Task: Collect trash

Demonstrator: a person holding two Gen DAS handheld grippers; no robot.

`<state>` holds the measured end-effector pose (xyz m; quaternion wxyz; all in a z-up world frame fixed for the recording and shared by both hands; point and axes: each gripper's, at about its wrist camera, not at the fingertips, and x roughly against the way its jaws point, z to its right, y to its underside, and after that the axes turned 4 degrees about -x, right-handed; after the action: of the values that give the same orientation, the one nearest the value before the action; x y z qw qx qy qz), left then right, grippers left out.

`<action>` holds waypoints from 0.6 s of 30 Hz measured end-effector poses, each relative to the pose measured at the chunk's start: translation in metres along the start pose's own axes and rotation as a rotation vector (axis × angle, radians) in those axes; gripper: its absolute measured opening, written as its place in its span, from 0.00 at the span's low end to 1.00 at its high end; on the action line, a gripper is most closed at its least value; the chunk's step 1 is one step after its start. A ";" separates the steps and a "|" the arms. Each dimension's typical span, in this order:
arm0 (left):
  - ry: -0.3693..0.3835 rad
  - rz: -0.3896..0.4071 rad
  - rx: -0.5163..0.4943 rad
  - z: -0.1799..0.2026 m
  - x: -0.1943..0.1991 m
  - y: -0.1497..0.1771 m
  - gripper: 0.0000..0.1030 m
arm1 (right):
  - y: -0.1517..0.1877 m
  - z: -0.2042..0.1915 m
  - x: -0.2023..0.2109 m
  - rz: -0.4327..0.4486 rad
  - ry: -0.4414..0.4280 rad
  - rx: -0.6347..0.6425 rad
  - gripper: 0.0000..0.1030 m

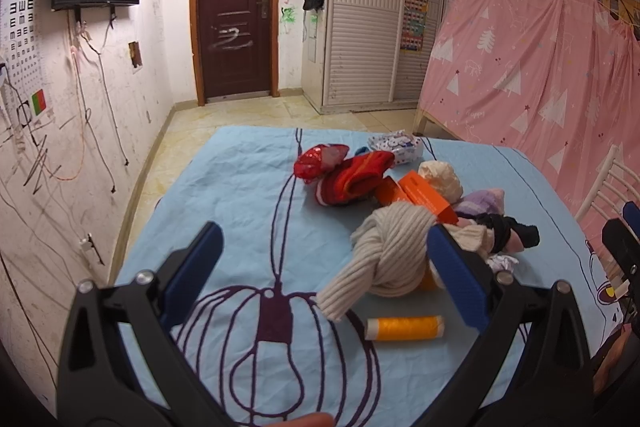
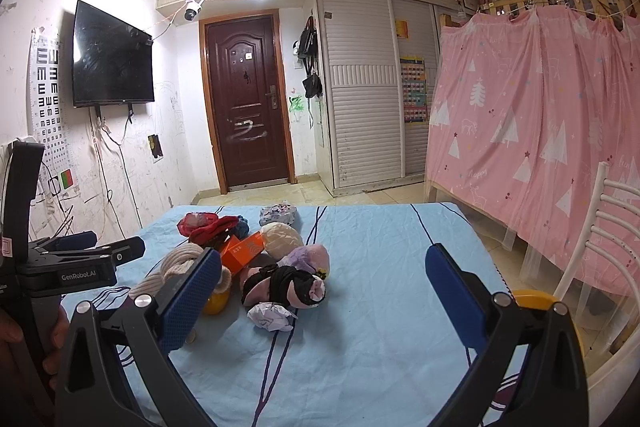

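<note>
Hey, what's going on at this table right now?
A person holds two grippers over a blue tablecloth strewn with socks and rubbish. Both the left gripper and the right gripper are open and empty. A crumpled paper ball lies ahead of the right one; an orange thread spool lies near the left.

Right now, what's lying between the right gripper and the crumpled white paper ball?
Nothing: in the right wrist view, only bare blue tablecloth lies between the open right gripper and the crumpled paper ball.
</note>
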<state>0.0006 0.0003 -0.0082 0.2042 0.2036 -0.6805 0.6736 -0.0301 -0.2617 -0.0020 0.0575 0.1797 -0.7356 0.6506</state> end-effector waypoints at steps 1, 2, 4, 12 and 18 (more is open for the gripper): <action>-0.001 0.000 0.000 0.000 0.000 0.000 0.95 | 0.000 -0.001 0.000 -0.001 0.001 0.002 0.92; 0.000 0.000 0.000 0.000 -0.001 0.001 0.95 | 0.000 -0.001 0.000 -0.002 0.000 0.001 0.92; -0.001 -0.001 0.000 0.000 0.000 0.001 0.95 | 0.000 0.000 0.000 -0.001 -0.002 -0.001 0.92; -0.001 0.000 0.000 0.000 0.000 0.000 0.95 | 0.001 0.002 0.001 -0.003 -0.006 0.000 0.92; 0.000 0.000 0.000 0.000 0.000 0.000 0.95 | 0.001 0.001 0.001 -0.003 -0.006 0.000 0.92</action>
<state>0.0007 0.0005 -0.0084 0.2043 0.2039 -0.6805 0.6735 -0.0314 -0.2626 -0.0024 0.0563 0.1826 -0.7354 0.6501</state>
